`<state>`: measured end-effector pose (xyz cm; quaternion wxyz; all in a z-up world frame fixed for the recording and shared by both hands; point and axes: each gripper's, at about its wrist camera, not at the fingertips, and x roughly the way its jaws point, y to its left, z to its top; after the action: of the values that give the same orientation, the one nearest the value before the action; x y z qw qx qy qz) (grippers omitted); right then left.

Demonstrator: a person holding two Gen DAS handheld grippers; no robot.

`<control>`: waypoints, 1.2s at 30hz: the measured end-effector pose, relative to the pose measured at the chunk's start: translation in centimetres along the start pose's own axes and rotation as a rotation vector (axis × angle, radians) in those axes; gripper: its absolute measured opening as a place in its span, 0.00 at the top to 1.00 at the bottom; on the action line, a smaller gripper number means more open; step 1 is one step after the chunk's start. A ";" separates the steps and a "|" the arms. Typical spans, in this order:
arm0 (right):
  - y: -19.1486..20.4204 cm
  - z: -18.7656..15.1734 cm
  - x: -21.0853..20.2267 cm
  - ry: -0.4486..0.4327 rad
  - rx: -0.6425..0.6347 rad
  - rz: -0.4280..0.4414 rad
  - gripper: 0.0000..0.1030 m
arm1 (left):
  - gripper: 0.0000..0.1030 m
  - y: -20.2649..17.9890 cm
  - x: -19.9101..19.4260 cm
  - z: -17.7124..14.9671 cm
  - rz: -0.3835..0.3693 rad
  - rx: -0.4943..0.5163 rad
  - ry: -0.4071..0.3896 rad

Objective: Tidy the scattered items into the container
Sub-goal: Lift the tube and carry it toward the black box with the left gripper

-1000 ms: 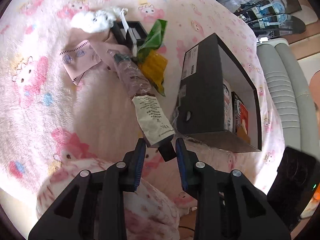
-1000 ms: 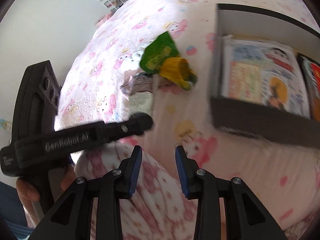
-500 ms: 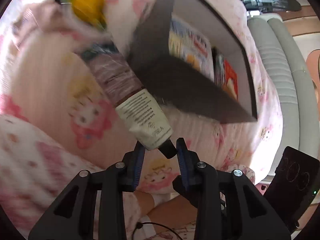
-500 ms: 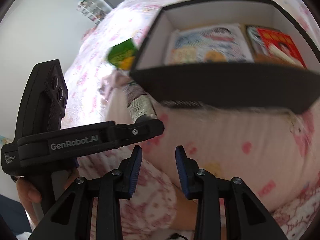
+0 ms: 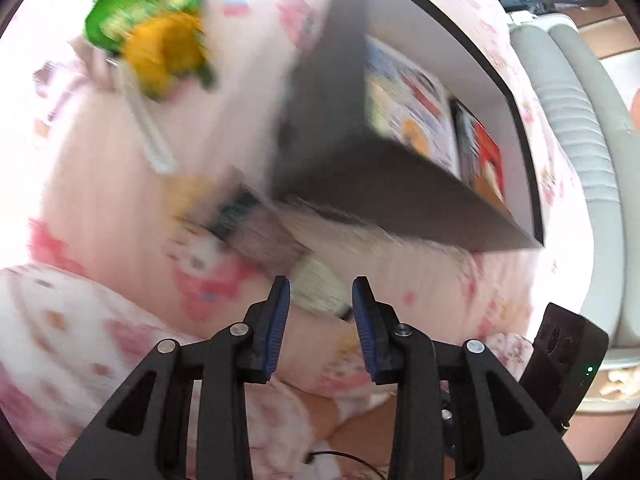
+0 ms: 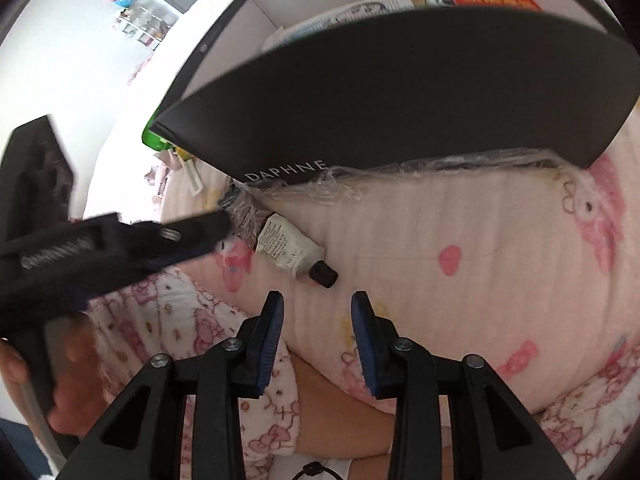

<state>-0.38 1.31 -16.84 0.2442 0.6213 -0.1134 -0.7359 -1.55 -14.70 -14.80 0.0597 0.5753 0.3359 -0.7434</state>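
Observation:
A brown-and-white tube (image 6: 286,248) with a black cap lies on the pink blanket, against the near corner of the black box (image 6: 400,92). In the left wrist view the tube (image 5: 316,288) is blurred, just beyond my left gripper (image 5: 320,304). Its jaws are opening and the pads do not press on the tube. From the right wrist view the left gripper (image 6: 192,236) hovers beside the tube. My right gripper (image 6: 318,312) is open and empty, a little short of the tube's cap. The box (image 5: 360,184) holds books (image 5: 412,96).
A green and yellow snack bag (image 5: 160,40) and a pale strip (image 5: 148,132) lie on the blanket left of the box. A person's pink-patterned sleeve (image 6: 168,320) is below the grippers. Grey cushions (image 5: 572,120) rise to the right of the bed.
The left gripper carried the tube toward the box's near wall, then its jaws widened and the tube came to rest on the blanket. The right gripper sank closer to the box's front wall.

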 end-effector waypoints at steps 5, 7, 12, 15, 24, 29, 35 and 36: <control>-0.6 0.8 2.3 0.014 0.046 0.045 0.70 | 0.62 2.7 0.7 2.3 0.114 -0.030 -0.021; -0.6 1.0 3.0 0.020 0.060 0.065 0.70 | 0.62 2.7 1.1 3.1 0.157 -0.030 -0.027; -0.3 0.9 4.5 0.041 0.047 0.026 0.69 | 0.48 3.5 2.8 4.9 0.207 -0.040 -0.012; -0.7 1.0 4.5 0.021 0.056 0.030 0.68 | 0.48 3.6 3.6 4.8 0.191 -0.038 0.033; -3.5 1.1 -0.3 -0.112 0.054 -0.156 0.67 | 0.53 0.7 4.3 2.0 -0.054 0.149 0.159; -6.2 1.0 -1.5 -0.102 0.131 -0.093 0.68 | 0.53 0.8 4.5 1.8 -0.019 0.117 0.109; -6.4 1.1 -0.8 -0.106 0.142 -0.076 0.66 | 0.52 1.5 4.3 2.4 0.024 0.091 0.081; -6.4 1.2 -0.4 -0.097 0.141 -0.085 0.64 | 0.51 1.4 4.7 2.3 -0.004 0.089 0.105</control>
<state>-2.91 6.78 -19.25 0.1626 0.6047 -0.1501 -0.7651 -4.29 -15.72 -19.34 0.0149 0.6147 0.3066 -0.7266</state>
